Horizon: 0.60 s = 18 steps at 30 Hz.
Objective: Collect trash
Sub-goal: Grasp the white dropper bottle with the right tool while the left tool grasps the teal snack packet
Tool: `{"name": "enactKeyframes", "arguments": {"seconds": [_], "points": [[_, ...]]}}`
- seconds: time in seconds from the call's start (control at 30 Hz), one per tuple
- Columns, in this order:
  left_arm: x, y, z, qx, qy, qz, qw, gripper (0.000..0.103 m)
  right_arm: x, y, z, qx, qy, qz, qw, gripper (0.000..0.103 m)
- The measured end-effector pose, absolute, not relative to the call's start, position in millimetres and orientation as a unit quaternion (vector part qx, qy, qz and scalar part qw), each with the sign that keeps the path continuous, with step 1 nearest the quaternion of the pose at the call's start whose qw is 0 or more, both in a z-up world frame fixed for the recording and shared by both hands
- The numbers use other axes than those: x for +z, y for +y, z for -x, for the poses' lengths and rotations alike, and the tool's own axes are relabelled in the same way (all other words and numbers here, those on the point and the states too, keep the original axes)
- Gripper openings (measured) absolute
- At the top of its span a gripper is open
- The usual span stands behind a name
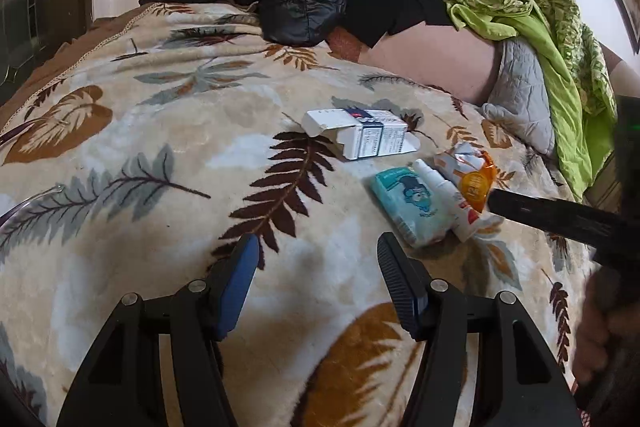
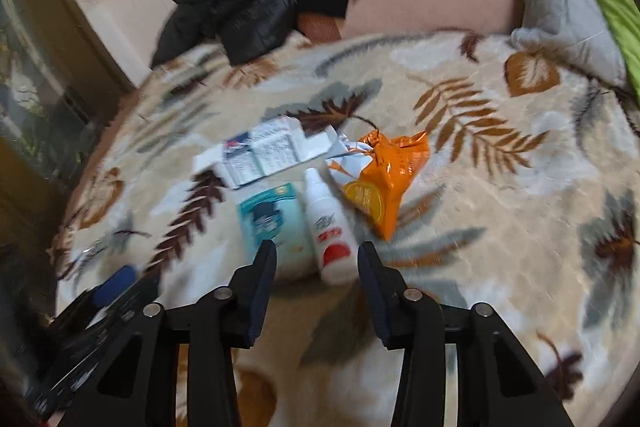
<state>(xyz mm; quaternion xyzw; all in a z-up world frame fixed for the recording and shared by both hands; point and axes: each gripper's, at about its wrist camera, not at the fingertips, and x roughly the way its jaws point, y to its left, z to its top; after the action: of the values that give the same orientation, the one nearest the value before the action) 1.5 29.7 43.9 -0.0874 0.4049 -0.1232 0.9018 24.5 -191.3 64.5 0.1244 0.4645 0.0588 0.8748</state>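
Left gripper (image 1: 318, 251): fingers are held spread over the leaf-patterned fleece blanket (image 1: 120, 167), pinching nothing.
White printed carton (image 1: 360, 135): is seen flattened, farthest left of the litter.
Teal tissue pack (image 1: 408, 203): is laid beside it.
White spray bottle with red label (image 2: 330, 231): long axis runs away from the right gripper (image 2: 318, 259), base nearest.
Right gripper: fingers are spread, pinching nothing; it is judged the nearer.
Orange foil wrapper (image 2: 384, 179): is crumpled at far right.
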Motion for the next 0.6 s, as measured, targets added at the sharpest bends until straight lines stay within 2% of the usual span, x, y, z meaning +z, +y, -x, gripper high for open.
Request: {"name": "enactKeyframes", "arguments": {"seconds": [0.33, 0.47, 0.53, 0.6], "points": [[42, 46, -8, -0.127, 0.418, 0.119, 0.892, 0.061, 24, -182, -76, 0.053, 0.498, -0.11, 0.859, 0.044], [43, 56, -11, -0.121, 0.416, 0.136, 0.891, 0.061, 22, -167, -66, 0.081, 0.497, -0.123, 0.855, 0.039], [43, 60, -12, -0.12, 0.416, 0.145, 0.89, 0.061, 21, -155, -55, 0.103, 0.501, -0.121, 0.851, 0.032], [43, 61, -13, -0.122, 0.419, 0.155, 0.886, 0.061, 22, -144, -42, 0.122, 0.506, -0.129, 0.844, 0.032]]}}
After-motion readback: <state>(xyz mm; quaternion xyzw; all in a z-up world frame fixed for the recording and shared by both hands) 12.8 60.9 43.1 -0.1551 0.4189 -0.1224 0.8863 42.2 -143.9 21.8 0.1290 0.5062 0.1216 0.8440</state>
